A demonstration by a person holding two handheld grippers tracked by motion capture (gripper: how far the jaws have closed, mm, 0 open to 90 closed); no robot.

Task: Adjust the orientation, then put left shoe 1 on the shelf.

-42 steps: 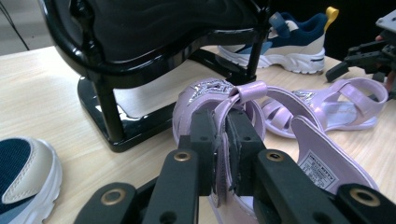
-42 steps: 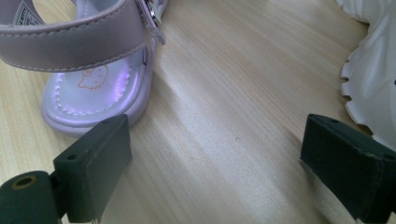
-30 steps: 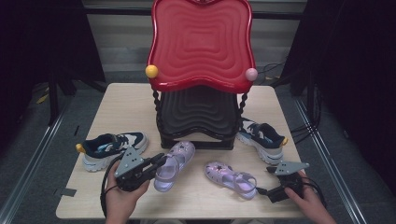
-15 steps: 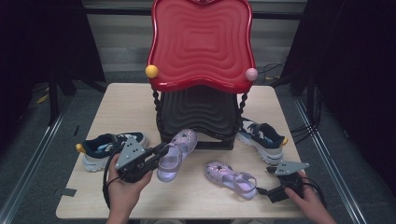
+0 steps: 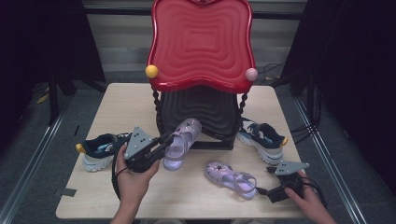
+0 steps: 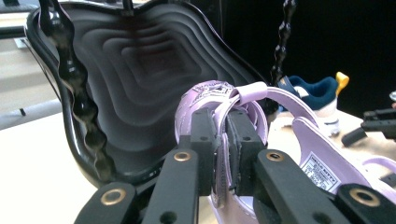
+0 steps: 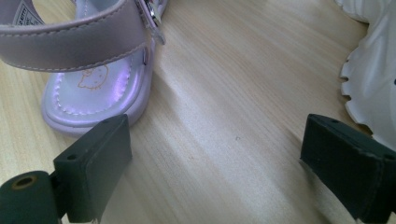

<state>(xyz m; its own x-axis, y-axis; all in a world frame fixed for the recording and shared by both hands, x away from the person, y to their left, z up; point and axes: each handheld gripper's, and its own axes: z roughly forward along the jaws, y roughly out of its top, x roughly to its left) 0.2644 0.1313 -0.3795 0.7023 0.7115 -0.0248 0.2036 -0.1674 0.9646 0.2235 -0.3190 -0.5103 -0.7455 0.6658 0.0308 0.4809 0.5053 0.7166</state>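
Note:
A lilac sandal (image 5: 184,133) hangs tilted above the table, its toe at the black lower shelf (image 5: 201,109) of a two-tier rack. My left gripper (image 5: 164,142) is shut on it. In the left gripper view the left gripper (image 6: 223,154) pinches the sandal's strap (image 6: 261,91) between both pads. The matching second sandal (image 5: 231,176) lies flat on the table near the front. Just right of its heel, my right gripper (image 5: 273,184) rests low on the table. In the right gripper view the right gripper (image 7: 224,158) stands open with bare wood between the jaws, and the sandal's heel (image 7: 93,88) lies ahead on the left.
The rack's red wavy top shelf (image 5: 201,42) overhangs the table's middle. A dark blue sneaker (image 5: 100,149) lies at the left. Its mate (image 5: 261,135) lies at the right by the rack; its white sole (image 7: 373,70) is close to the right gripper. The wooden table (image 5: 121,107) is bare at the back left.
My left gripper has lifted the lilac sandal off the table and carried it up toward the rack's black shelf. The right gripper and the second sandal have stayed put.

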